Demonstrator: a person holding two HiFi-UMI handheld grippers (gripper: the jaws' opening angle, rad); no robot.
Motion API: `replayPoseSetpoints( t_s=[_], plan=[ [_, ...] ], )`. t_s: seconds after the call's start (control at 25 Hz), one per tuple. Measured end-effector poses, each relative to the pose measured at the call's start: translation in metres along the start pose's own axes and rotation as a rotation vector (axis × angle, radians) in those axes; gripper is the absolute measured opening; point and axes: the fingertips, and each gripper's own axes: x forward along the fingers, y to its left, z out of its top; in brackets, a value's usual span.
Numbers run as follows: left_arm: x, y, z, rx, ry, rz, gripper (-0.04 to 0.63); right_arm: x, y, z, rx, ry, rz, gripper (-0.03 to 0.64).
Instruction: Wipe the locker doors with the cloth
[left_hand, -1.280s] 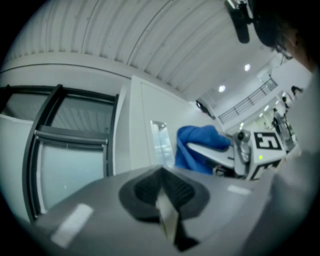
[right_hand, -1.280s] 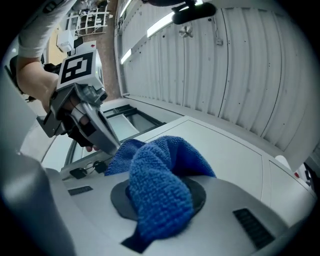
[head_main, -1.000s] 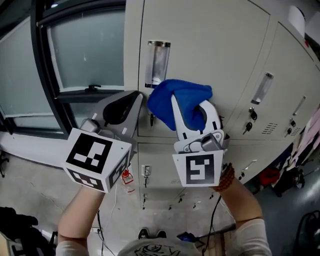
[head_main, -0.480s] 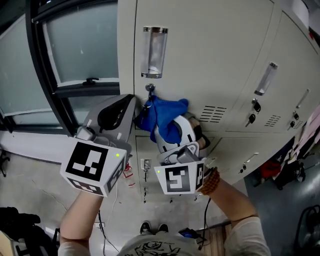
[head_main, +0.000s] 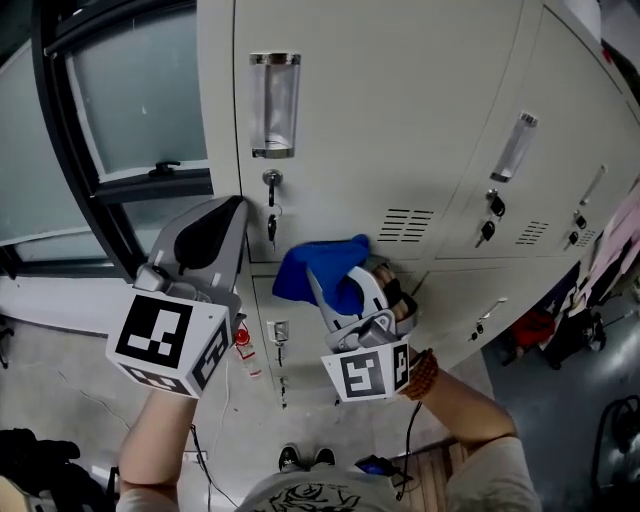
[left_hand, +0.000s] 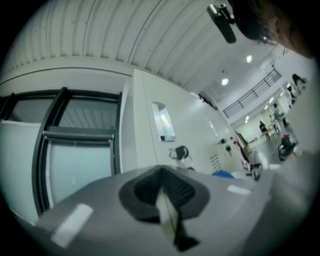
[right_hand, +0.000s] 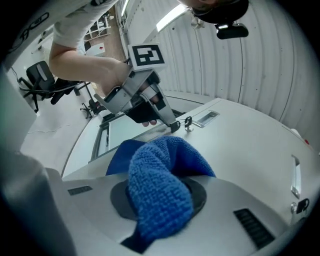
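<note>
A blue cloth (head_main: 312, 272) is pinched in my right gripper (head_main: 335, 283), which is shut on it and presses it against the grey locker door (head_main: 400, 120) near the seam with the lower door (head_main: 330, 360). In the right gripper view the cloth (right_hand: 160, 185) bulges out between the jaws. My left gripper (head_main: 215, 225) is held beside the lockers' left edge, jaws shut with nothing between them; the left gripper view shows its closed jaws (left_hand: 167, 210) pointing at the locker's side.
A key (head_main: 270, 205) hangs in the upper door's lock below a clear label holder (head_main: 272, 105). More locker doors with keys (head_main: 490, 215) run to the right. A dark-framed window (head_main: 120, 120) is on the left. Concrete floor lies below.
My right gripper has dragged the cloth down the locker door, from beside the label holder to below the lock. The left gripper stayed beside it, drifting slightly left.
</note>
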Motion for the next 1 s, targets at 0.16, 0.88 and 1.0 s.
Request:
replayPoseSetpoints(
  t_s=[0.16, 0.88, 1.0],
  plan=[
    [0.002, 0.000, 0.017, 0.016, -0.025, -0.006, 0.002, -0.006, -0.045, 0.006, -0.011, 0.014, -0.018, 0.025],
    [0.023, -0.010, 0.147, 0.111, -0.207, -0.049, 0.002, 0.045, -0.238, 0.137, -0.097, -0.160, -0.143, 0.024],
    [0.028, -0.014, 0.165, 0.128, -0.229, -0.057, 0.002, 0.054, -0.261, 0.159, -0.167, -0.187, -0.163, 0.025]
  ],
)
